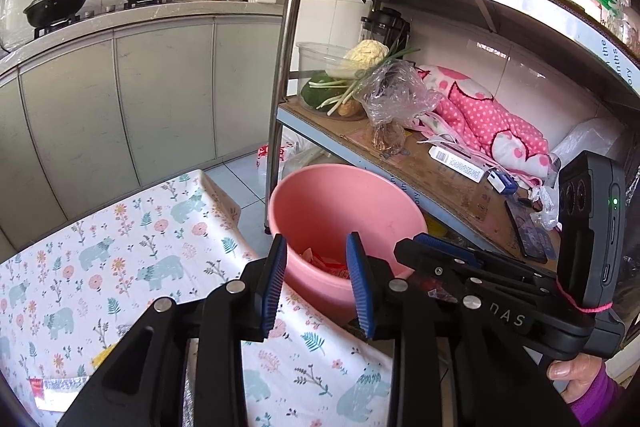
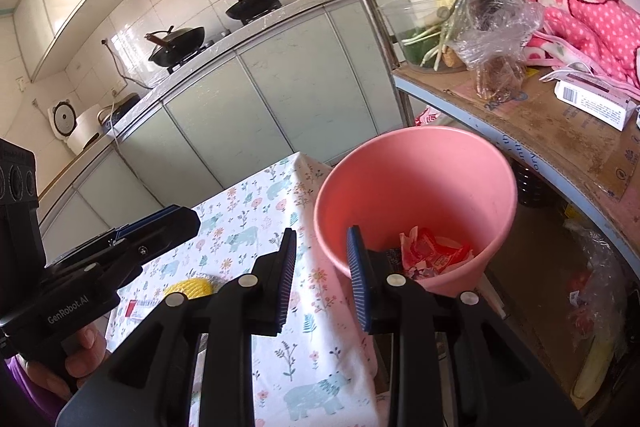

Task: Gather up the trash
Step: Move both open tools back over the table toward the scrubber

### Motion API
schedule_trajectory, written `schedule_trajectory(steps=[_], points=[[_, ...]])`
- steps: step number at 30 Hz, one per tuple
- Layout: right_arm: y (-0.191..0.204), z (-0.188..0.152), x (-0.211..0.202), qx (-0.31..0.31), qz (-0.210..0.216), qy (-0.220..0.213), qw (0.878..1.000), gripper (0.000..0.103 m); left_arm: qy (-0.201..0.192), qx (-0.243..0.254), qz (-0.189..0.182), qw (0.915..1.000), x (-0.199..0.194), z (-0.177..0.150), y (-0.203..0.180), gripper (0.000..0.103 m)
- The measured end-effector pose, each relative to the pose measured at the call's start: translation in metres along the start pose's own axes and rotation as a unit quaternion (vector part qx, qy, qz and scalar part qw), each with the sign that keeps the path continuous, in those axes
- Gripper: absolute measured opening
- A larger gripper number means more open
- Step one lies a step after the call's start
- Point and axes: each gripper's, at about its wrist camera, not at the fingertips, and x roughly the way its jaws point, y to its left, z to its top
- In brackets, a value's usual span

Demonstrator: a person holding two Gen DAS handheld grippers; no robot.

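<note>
Trash beyond right hand-held gripper

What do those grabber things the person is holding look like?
Each hand-held gripper, left and right, is matte black plastic with silver round bolts and two ribbed blue finger pads. One body has white GenRobot.AI lettering. A pink string loops around the other. The person's sleeve is purple.
</note>
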Motion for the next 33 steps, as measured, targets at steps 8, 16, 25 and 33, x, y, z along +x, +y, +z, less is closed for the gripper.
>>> schedule_trajectory(steps=[8, 16, 25, 33], points=[[0.027, -0.013, -0.004, -0.025, 0.012, 0.012, 1.000, 0.027, -0.012, -0.024, 0.021, 0.9994, -0.035, -0.020, 0.024, 0.030], [0.047, -0.025, -0.007, -0.045, 0.021, 0.021, 0.999, 0.027, -0.023, -0.045, 0.050, 0.9975, -0.070, -0.041, 0.052, 0.030], [0.062, -0.038, -0.003, -0.056, 0.032, 0.041, 0.997, 0.027, -0.026, -0.070, 0.087, 0.9934, -0.099, -0.070, 0.082, 0.030], [0.068, -0.047, 0.004, -0.063, 0.047, 0.057, 0.995, 0.027, -0.023, -0.093, 0.126, 0.9874, -0.122, -0.099, 0.108, 0.030]])
